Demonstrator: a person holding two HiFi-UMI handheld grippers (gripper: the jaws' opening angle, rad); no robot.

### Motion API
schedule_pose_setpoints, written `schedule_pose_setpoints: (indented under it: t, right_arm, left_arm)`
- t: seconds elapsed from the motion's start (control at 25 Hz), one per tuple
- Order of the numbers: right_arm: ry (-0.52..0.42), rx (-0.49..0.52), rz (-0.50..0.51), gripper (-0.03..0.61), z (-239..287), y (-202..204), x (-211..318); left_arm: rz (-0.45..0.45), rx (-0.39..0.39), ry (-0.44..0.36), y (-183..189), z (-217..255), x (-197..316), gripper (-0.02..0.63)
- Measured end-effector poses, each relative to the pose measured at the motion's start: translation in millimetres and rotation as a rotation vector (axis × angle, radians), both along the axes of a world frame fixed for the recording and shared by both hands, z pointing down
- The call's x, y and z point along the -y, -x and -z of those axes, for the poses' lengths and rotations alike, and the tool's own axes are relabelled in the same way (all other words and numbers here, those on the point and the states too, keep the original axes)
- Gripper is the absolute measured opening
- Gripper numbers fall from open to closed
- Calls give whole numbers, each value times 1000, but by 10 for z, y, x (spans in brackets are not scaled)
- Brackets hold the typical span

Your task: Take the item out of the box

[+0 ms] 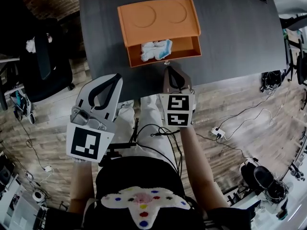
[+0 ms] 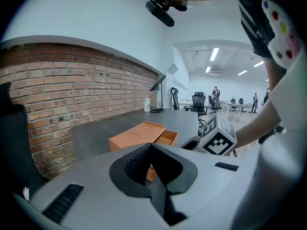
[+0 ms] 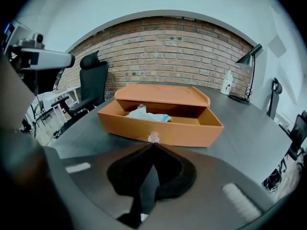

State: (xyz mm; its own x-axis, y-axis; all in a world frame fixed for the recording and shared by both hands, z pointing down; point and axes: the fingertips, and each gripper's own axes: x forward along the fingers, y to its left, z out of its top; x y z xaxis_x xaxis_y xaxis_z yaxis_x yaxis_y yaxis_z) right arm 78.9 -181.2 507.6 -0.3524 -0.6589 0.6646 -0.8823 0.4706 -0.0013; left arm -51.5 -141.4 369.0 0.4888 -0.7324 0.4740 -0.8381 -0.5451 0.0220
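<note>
Since the drawer (image 1: pixel 163 57) stands only part-way out of the orange box (image 1: pixel 158 16), we see just the near part of the item (image 1: pixel 156 50), a white and blue packet lying in the drawer's left half; its far edge runs under the box top. What the packet holds we cannot tell. In the right gripper view the drawer's front wall cuts off the item's lower part. Yet this view alone shows the small clear knob (image 3: pixel 153 138) plainly, with the right gripper (image 3: pixel 152 145) closed tight and its tips right at the knob. Whether they pinch it or only touch it we cannot make out. In the left gripper view the item is hidden behind the drawer wall, and the box's near corner sits behind the jaws. The left gripper (image 2: pixel 151 146) is also closed, with nothing between its fingers. The head view places it off the near edge of the table (image 1: pixel 240 32), left of the box and well apart from it.
</note>
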Motion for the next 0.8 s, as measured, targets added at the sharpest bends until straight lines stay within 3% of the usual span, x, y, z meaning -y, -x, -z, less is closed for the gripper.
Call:
schedule_pose_setpoints:
  t: [0.08, 0.12, 0.16, 0.32, 0.8]
  right_arm:
    - [-1, 1, 4, 25, -18, 11, -3]
    - [0, 5, 8, 88, -26, 22, -3]
    - [1, 9, 11, 103, -34, 32, 1]
    - [5, 27, 3, 118, -72, 55, 68]
    - [9, 49, 4, 83, -72, 47, 111]
  left_arm:
    - [-3, 0, 1, -11, -4, 5, 5]
    - [-2, -1, 3, -16, -6, 3, 6]
    - [-2, 0, 5, -20, -10, 0, 6]
    - [4, 5, 12, -14, -44, 3, 5]
    - [14, 6, 13, -18, -35, -9, 5]
